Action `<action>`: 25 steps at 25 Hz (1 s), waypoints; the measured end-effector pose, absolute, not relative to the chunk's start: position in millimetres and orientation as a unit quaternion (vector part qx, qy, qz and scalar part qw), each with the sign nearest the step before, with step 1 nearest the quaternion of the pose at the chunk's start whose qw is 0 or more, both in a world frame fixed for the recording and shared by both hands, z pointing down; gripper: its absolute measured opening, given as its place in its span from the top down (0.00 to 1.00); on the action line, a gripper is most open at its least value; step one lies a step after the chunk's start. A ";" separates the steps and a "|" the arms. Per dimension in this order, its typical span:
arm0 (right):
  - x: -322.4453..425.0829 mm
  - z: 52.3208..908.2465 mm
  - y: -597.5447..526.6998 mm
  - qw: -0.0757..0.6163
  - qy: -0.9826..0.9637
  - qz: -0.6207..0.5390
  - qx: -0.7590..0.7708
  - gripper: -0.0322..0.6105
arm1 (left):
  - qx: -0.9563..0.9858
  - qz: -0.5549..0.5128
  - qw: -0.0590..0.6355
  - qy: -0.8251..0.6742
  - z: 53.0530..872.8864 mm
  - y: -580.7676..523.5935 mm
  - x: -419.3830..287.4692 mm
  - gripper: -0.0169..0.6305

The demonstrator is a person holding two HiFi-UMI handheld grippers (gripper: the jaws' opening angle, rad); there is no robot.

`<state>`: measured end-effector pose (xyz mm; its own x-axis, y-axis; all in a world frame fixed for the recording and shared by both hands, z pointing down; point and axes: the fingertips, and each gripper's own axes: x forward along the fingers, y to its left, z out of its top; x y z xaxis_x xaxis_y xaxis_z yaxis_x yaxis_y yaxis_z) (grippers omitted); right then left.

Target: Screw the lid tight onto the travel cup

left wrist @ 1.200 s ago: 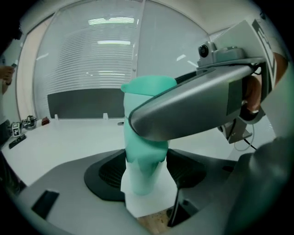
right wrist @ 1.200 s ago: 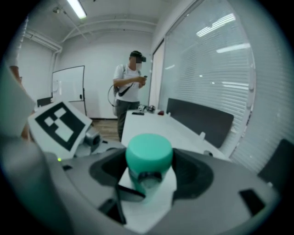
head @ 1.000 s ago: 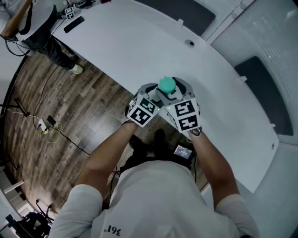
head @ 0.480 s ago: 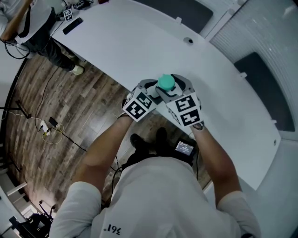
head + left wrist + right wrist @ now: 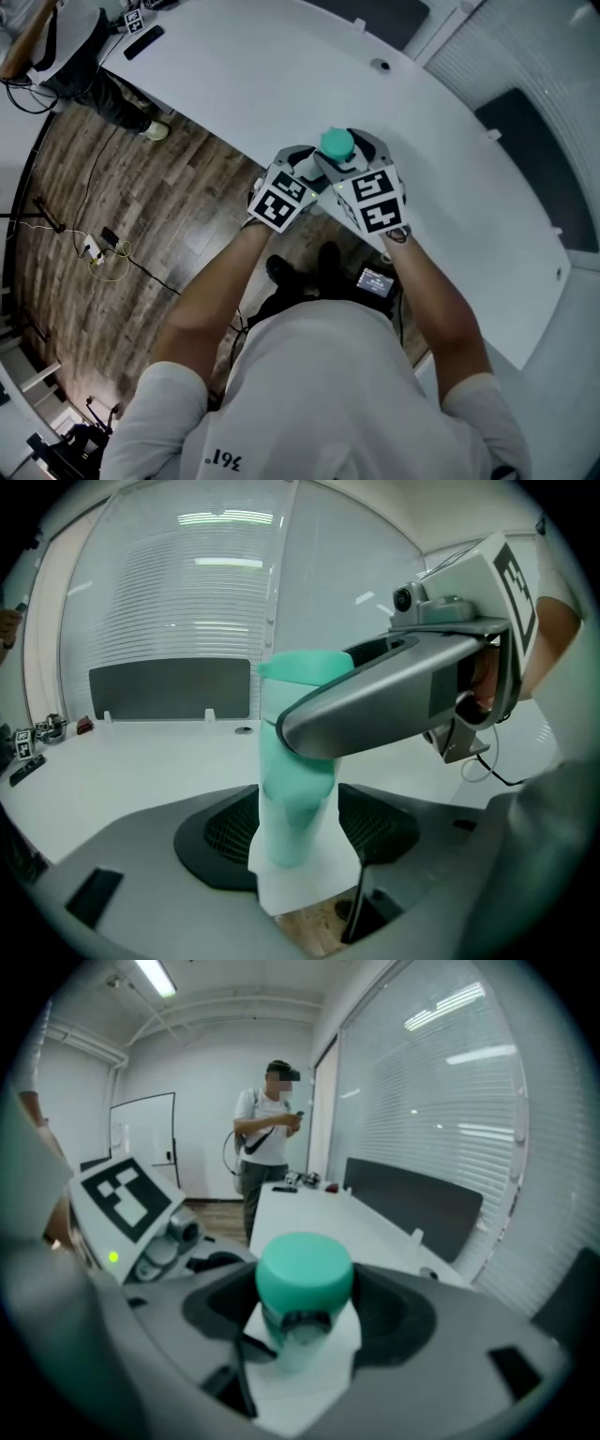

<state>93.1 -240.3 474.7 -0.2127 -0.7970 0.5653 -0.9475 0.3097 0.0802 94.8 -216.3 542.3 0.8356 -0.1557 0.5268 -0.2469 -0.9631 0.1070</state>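
Head view: left gripper point(image 5: 309, 174) and right gripper point(image 5: 354, 165) meet at the near edge of the white table point(image 5: 281, 84), with the teal lid point(image 5: 337, 145) poking up between them. Compared with a second ago, the lid sits on about the same spot. The left gripper's marker cube has swung round and crept up a bit; the right one's has barely shifted. My read: a twist stroke is under way, cup body turning against a held lid, so tightening is in progress (thread seating not visible from here).

Left gripper view: jaws drawn in onto the travel cup point(image 5: 292, 799), pads touching its lower body on both sides. One right gripper jaw crosses in front near the top. Cup stands upright: long axis vertical, lid end up.

Right gripper view: jaws closed to lid width, clamped either side of the lid. Its flat top faces up and partly toward the camera, pale cup body below. The base is over the table edge; can't tell whether it rests there. A person point(image 5: 267, 1138) stands far back.
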 end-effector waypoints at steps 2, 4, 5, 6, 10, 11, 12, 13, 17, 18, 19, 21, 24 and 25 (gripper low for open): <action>92.6 473.1 -243.5 0.262 -0.767 0.139 0.569 0.46 | 0.955 0.261 0.090 -0.111 540.0 -218.7 91.3 0.53; 92.7 474.0 -242.1 0.260 -0.770 0.137 0.566 0.46 | 0.955 0.252 0.103 -0.117 538.6 -217.4 88.9 0.53; 93.4 475.3 -240.9 0.262 -0.771 0.138 0.563 0.46 | 0.955 0.249 0.111 -0.120 537.5 -216.2 87.9 0.53; 93.8 476.8 -240.1 0.265 -0.772 0.140 0.561 0.46 | 0.954 0.248 0.118 -0.122 536.4 -215.3 86.7 0.53; 92.3 481.1 -239.0 0.280 -0.775 0.142 0.548 0.46 | 0.953 0.241 0.131 -0.126 531.6 -214.8 82.1 0.53; 92.4 479.6 -239.1 0.279 -0.776 0.140 0.548 0.46 | 0.954 0.238 0.132 -0.126 529.3 -215.2 81.5 0.53; 92.7 477.4 -239.3 0.276 -0.777 0.137 0.549 0.46 | 0.954 0.235 0.133 -0.127 526.9 -215.7 81.2 0.53; 92.9 475.4 -239.3 0.273 -0.777 0.136 0.550 0.46 | 0.955 0.233 0.134 -0.128 524.6 -216.1 81.0 0.53; 92.3 474.3 -238.0 0.275 -0.777 0.132 0.550 0.46 | 0.956 0.228 0.133 -0.129 520.2 -217.5 80.0 0.53; 92.5 475.0 -237.8 0.276 -0.776 0.132 0.551 0.46 | 0.956 0.228 0.133 -0.129 520.0 -217.9 79.4 0.53; 92.6 475.5 -237.6 0.277 -0.776 0.132 0.551 0.46 | 0.956 0.227 0.134 -0.130 519.8 -218.2 78.8 0.53; 92.9 475.3 -237.0 0.281 -0.774 0.130 0.552 0.46 | 0.956 0.226 0.134 -0.130 518.5 -218.5 77.5 0.53; 94.5 472.4 -236.0 0.280 -0.773 0.127 0.555 0.46 | 0.957 0.222 0.135 -0.131 515.6 -217.9 76.7 0.53; 95.1 471.0 -235.9 0.279 -0.773 0.126 0.556 0.46 | 0.957 0.221 0.135 -0.131 514.5 -217.9 76.8 0.53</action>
